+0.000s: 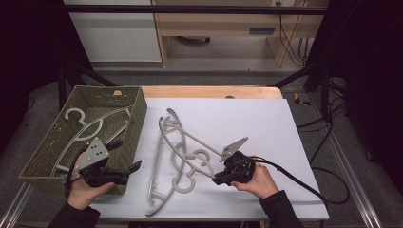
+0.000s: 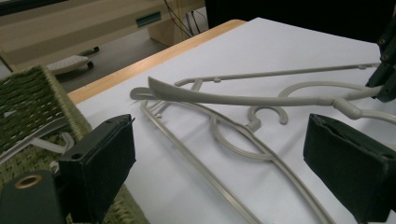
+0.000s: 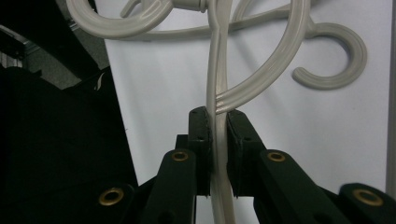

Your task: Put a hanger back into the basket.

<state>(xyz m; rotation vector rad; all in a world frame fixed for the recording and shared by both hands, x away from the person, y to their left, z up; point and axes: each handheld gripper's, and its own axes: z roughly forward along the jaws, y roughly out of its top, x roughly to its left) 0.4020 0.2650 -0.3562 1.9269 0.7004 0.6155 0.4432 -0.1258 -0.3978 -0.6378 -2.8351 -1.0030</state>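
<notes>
High view: three hangers (image 1: 178, 156) on the table, one clamped by the right gripper (image 1: 219, 180); left gripper (image 1: 135, 167) apart.

Dim, dark-edged surroundings around a brightly lit white sheet (image 1: 247, 123); soft shadows, slightly blurry close-ups.

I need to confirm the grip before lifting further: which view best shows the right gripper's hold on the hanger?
The right gripper view: the right gripper pinches the hanger bar between both pads. The high view shows the contact small beside the hand; the left gripper view catches just its edge at far right.
</notes>
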